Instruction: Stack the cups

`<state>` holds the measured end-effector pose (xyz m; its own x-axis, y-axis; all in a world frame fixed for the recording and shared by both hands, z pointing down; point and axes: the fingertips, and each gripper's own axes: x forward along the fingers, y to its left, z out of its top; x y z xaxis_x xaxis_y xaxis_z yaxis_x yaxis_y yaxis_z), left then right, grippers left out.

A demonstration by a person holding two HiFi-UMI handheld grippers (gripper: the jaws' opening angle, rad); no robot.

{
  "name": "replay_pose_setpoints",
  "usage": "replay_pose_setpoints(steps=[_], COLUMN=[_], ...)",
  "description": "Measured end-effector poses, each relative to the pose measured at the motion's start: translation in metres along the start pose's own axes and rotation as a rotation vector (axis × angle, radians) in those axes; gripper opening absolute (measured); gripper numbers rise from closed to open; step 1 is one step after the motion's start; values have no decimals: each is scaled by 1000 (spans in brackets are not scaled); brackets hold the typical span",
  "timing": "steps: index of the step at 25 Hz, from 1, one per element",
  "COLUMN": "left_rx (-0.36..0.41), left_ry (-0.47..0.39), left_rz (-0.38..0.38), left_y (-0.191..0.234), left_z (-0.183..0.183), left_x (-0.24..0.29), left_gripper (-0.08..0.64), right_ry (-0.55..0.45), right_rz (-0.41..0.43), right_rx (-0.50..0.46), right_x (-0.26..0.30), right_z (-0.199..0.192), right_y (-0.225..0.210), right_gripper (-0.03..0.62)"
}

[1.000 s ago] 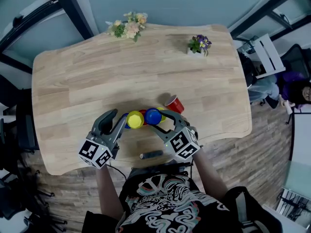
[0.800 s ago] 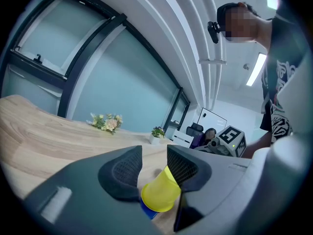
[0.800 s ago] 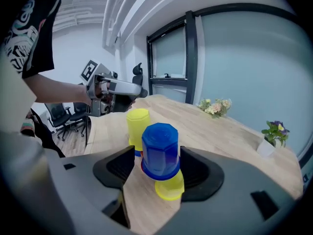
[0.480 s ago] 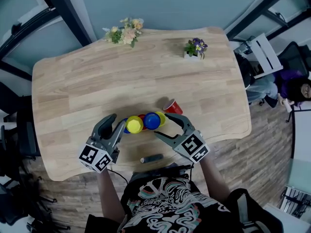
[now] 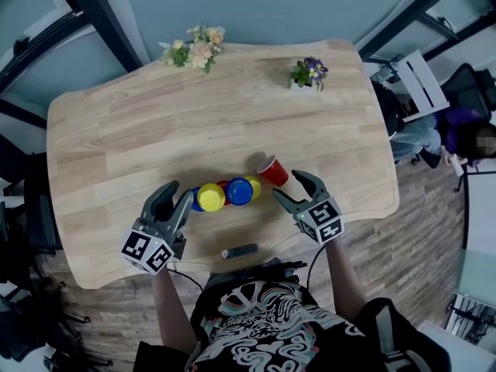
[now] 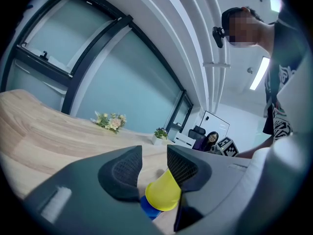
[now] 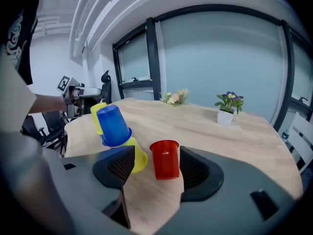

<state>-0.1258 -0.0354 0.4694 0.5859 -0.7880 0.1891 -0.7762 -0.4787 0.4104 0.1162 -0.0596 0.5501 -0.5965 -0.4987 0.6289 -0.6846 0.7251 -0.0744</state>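
Observation:
A cluster of tipped cups lies near the table's front edge: a yellow cup (image 5: 211, 197), a blue cup (image 5: 241, 191), and red and yellow ones partly hidden behind. A single red cup (image 5: 273, 170) stands just right of them, mouth up. My left gripper (image 5: 173, 200) is at the cluster's left end, jaws half apart; the yellow cup (image 6: 164, 192) rests against its right finger, and table shows between the pads. My right gripper (image 5: 294, 190) stands wide open just short of the red cup (image 7: 165, 159), which is framed by its jaws. The blue cup (image 7: 112, 126) leans to its left.
A dark marker (image 5: 240, 250) lies at the table's (image 5: 116, 130) near edge between my arms. A flower bunch (image 5: 194, 45) and a small potted plant (image 5: 310, 72) sit at the far edge. A seated person (image 5: 465, 142) is off the table's right side.
My right gripper has drawn back from the blue cup, swung right toward the red cup, and its jaws stand wider. The left gripper has hardly moved.

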Motion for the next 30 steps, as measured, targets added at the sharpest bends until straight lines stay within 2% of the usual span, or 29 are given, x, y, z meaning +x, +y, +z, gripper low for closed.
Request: replay_pose_setpoints(steps=[7,16,19,30], left_rx=[-18,-31,-34,-38], left_ry=[21,44,49,41], left_rz=[10,13,13,6], left_y=[5,10,11,13], left_z=[-9,-16,-17,-18], left_x=[2,10,10,11], left_gripper=[147,147,147,147], right_ry=[111,154,149,97], right_rz=[-28,-58,-58,-98], right_rx=[3,-54,-51,-58], right_x=[25,44,47,32], right_z=[-47,-67,-67,-38], right_y=[-12,-18,-17,-26], right_gripper=[284,256,218,216])
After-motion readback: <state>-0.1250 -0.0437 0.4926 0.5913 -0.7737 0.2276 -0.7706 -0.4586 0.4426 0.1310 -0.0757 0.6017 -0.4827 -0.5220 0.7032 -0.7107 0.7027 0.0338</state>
